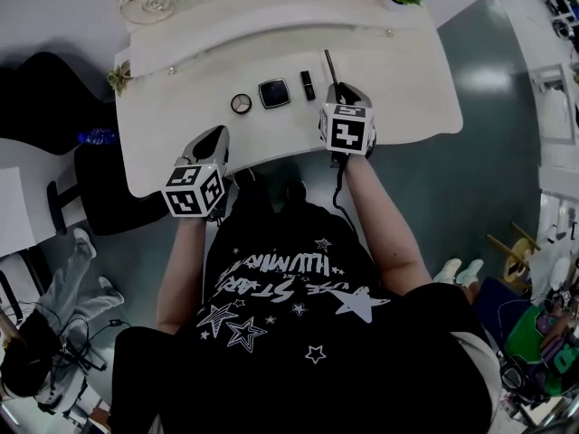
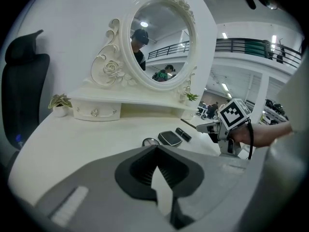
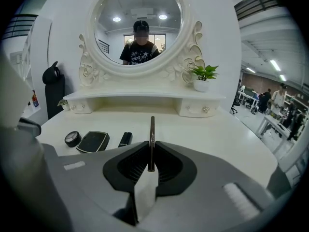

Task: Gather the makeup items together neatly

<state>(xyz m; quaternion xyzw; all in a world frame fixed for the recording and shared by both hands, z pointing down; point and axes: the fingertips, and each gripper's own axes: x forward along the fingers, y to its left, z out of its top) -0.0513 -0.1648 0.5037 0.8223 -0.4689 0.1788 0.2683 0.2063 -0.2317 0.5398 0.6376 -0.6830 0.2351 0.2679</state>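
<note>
Resting closed and empty at the desk's (image 1: 407,70) front edge is the left gripper (image 2: 155,151). The right gripper (image 3: 151,146) clamps a slim makeup pencil (image 3: 152,132), probably next laid parallel beside the lipstick (image 3: 125,139), square compact (image 3: 93,141) and round compact (image 3: 72,138).

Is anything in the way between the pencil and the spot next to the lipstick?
Nothing visible is. The right gripper holds the pencil, and only bare table lies between it and the lipstick.
</note>
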